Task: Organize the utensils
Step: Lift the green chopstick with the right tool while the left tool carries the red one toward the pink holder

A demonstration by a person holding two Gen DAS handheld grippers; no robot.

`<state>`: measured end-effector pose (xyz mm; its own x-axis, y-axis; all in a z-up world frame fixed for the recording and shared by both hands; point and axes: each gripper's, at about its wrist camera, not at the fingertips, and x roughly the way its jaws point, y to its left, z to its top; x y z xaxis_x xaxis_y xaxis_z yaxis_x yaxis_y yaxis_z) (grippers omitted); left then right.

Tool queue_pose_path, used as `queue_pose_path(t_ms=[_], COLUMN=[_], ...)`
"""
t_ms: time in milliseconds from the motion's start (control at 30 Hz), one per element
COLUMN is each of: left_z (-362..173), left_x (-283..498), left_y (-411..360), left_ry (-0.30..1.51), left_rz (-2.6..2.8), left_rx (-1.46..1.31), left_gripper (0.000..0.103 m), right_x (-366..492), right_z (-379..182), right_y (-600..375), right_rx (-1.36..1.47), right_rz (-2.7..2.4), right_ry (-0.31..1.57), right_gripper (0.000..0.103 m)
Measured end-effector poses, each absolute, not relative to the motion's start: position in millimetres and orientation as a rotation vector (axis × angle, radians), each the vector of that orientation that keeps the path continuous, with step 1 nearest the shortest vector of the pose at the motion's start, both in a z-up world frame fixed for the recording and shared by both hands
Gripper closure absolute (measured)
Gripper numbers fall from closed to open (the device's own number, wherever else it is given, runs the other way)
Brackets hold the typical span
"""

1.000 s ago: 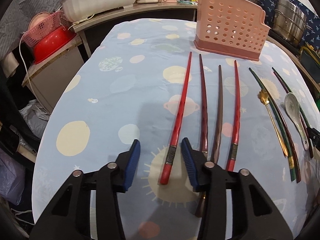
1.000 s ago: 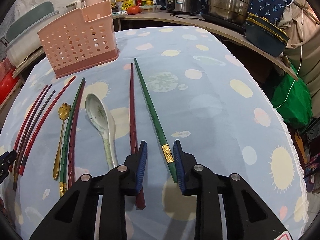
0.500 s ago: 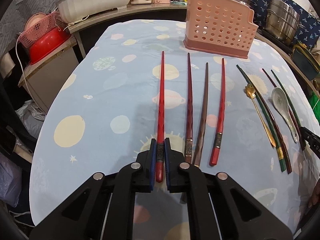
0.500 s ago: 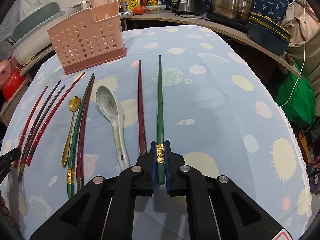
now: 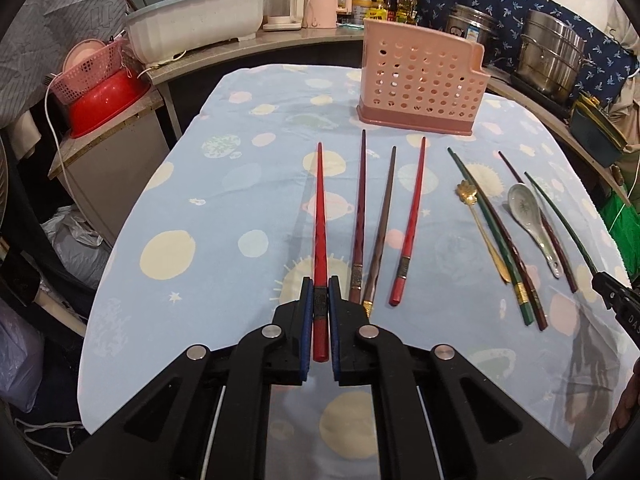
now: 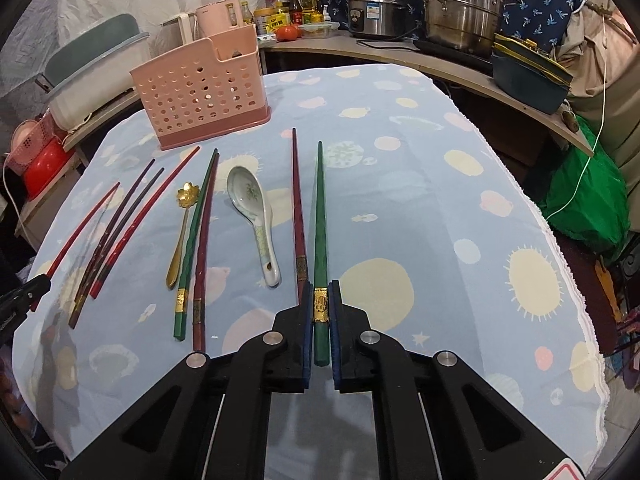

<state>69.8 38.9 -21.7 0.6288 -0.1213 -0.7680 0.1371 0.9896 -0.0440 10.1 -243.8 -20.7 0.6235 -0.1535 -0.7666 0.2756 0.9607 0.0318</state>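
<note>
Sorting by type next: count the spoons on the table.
2: a gold spoon left of the green-and-maroon chopstick pair, a white ceramic spoon right of it. None appears hidden.

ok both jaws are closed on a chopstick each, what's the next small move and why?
Probably carry both toward the pink caddy at the far end of the table, tips leading. The left gripper is clamped near the thick end of the red chopstick, the right gripper on the green chopstick at its gold band; the caddy looks empty through its holes.
</note>
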Motion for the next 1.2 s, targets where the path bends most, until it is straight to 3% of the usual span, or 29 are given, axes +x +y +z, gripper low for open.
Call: queue_pose_path(t_ms=[567, 1200], left_z=[58.2, 119.3], left_x=[21.2, 39.2], left_y=[40.5, 30.9], left_ry=[0.704, 0.587], left_rz=[-0.184, -0.227], left_rx=[0.001, -0.011], left_gripper=[0.096, 0.096], right_x=[-45.7, -28.3], right_z=[70.4, 134.2], right_y=[-231.3, -234.8], right_rx=[0.130, 0.139], right_rz=[-0.208, -0.162], right_ry=[0.662, 0.554], right_gripper=[0.096, 0.096])
